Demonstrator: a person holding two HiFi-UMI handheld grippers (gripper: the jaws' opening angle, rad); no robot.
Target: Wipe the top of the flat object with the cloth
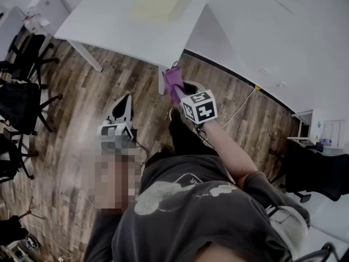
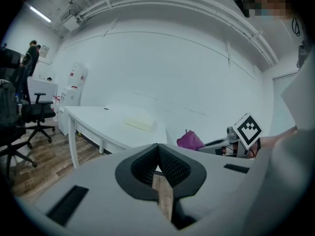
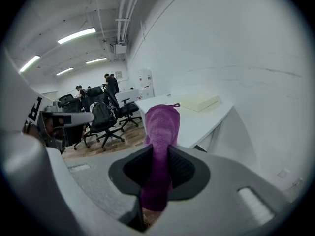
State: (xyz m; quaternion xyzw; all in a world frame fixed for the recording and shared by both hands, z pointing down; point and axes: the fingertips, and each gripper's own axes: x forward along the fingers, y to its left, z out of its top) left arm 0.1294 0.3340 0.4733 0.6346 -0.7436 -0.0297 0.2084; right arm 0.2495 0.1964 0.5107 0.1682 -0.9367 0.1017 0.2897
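Two hand-held tongs are raised in front of a standing person, seen from above over a dark grey shirt (image 1: 191,212). The left tongs (image 1: 126,98) are pressed together with nothing between them; the left gripper view shows the two dark ribbed pads meeting, with only a sliver of floor below. The right tongs (image 3: 158,154) are pinching a purple cloth (image 3: 160,124). It is gripped near its lower end, and the rest stands up out of the jaws, with a small loop at its top.

Below both tongs is a wooden floor (image 1: 71,97). Neither tool is over any furniture.

Farther ahead stands a white bench (image 1: 103,21) on white legs, close against a white wall. On top of it lies the flat object, a pale yellow pad (image 1: 159,3), level and alone near the far side. The cloth is well apart from the pad, with open floor and the edge of the bench between them.

Off to the left, beyond the bench, are black office chairs (image 1: 24,53). The right gripper view shows several people standing far off under strip lights.

By my reading, the wiping has not begun. The cloth is in hand, which is the one part done. What is left is to walk up to the bench, lower the cloth flat onto the pad, and rub it across the top. The left tongs may be needed to steady the pad.
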